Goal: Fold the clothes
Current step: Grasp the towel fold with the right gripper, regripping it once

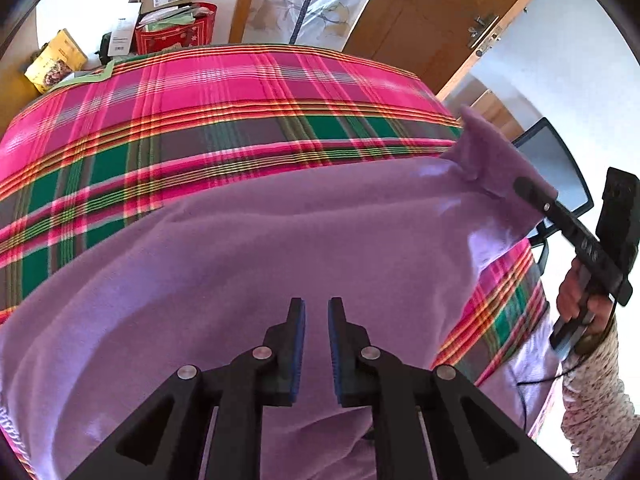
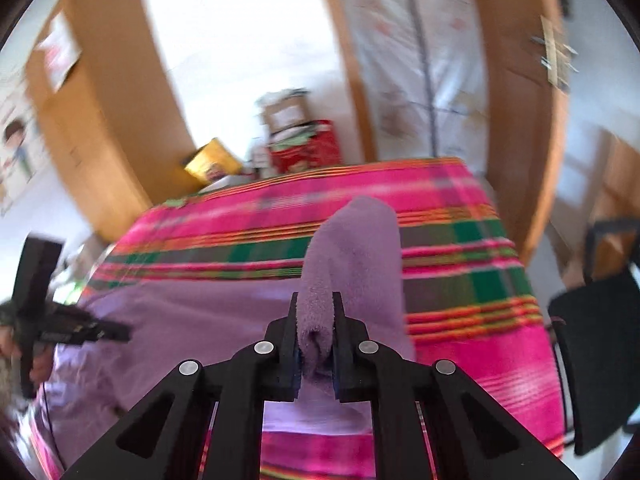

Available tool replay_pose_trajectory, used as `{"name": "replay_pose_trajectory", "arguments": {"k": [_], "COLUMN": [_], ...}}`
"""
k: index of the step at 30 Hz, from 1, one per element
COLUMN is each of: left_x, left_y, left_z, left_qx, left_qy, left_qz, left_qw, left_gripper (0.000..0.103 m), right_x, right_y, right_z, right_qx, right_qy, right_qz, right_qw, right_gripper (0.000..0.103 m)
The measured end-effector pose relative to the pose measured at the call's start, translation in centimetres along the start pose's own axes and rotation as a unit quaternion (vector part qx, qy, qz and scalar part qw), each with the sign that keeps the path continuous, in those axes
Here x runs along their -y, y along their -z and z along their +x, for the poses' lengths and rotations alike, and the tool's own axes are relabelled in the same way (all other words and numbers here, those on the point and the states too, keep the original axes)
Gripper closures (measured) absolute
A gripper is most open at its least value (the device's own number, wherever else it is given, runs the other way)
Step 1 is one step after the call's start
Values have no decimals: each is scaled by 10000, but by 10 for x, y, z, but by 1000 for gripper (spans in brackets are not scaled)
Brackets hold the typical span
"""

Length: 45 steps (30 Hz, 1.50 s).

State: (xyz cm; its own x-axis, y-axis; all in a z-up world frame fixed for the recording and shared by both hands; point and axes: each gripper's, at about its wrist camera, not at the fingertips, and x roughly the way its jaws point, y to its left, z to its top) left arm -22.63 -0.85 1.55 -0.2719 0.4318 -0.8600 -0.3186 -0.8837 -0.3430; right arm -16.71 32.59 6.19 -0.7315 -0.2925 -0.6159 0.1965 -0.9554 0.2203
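Note:
A purple fleece garment [image 1: 248, 280] lies spread over a pink and green plaid cloth [image 1: 208, 96]. My left gripper [image 1: 316, 308] hovers over the garment's middle, pointing steeply down. Its blue pads stand a narrow gap apart with nothing between them. At the right, my right gripper [image 1: 524, 186] holds one corner of the garment lifted off the cloth. In the right wrist view the right gripper [image 2: 316, 312] is shut on a bunched fold of the purple garment [image 2: 356, 248], which sticks up past the fingertips. The left gripper [image 2: 120, 334] shows at that view's left edge, over the garment.
Cardboard boxes and a red bag [image 1: 176, 28] stand beyond the far edge, beside a yellow box [image 1: 56, 60]. A wooden door [image 1: 440, 20] rises behind them. A black chair [image 2: 592, 360] stands to the right of the plaid surface. A hand [image 1: 576, 296] grips the right gripper's handle.

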Motion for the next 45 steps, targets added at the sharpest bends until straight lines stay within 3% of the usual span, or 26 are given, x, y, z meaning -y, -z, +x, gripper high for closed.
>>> {"name": "replay_pose_trajectory", "arguments": {"k": [13, 21, 30, 34, 37, 42, 45], "left_x": [2, -3, -4, -3, -2, -2, -2], "left_y": [8, 4, 5, 7, 8, 9, 9], "left_z": [4, -6, 4, 10, 12, 16, 18], "left_qx": [-20, 371, 254, 131, 111, 41, 15], "left_qy": [265, 547, 529, 536, 524, 502, 480], "left_qz": [-188, -554, -658, -653, -657, -656, -668], "left_qw": [9995, 9963, 9961, 9963, 9964, 9966, 9966], "left_gripper": [91, 91, 91, 91, 91, 91, 91], "right_x": [-89, -120, -137, -119, -89, -35, -6], "right_y": [28, 52, 60, 45, 35, 31, 37], "right_z": [34, 59, 35, 10, 4, 14, 23], "right_qx": [-502, -908, -849, -420, -187, -323, -512], "right_qy": [-1015, -1440, -1472, -1304, -759, -311, -493], "right_qz": [-623, -593, -1179, -1168, -889, -178, 434], "right_qw": [9916, 9836, 9784, 9837, 9930, 9988, 9965], "right_gripper": [92, 91, 76, 70, 66, 66, 66]}}
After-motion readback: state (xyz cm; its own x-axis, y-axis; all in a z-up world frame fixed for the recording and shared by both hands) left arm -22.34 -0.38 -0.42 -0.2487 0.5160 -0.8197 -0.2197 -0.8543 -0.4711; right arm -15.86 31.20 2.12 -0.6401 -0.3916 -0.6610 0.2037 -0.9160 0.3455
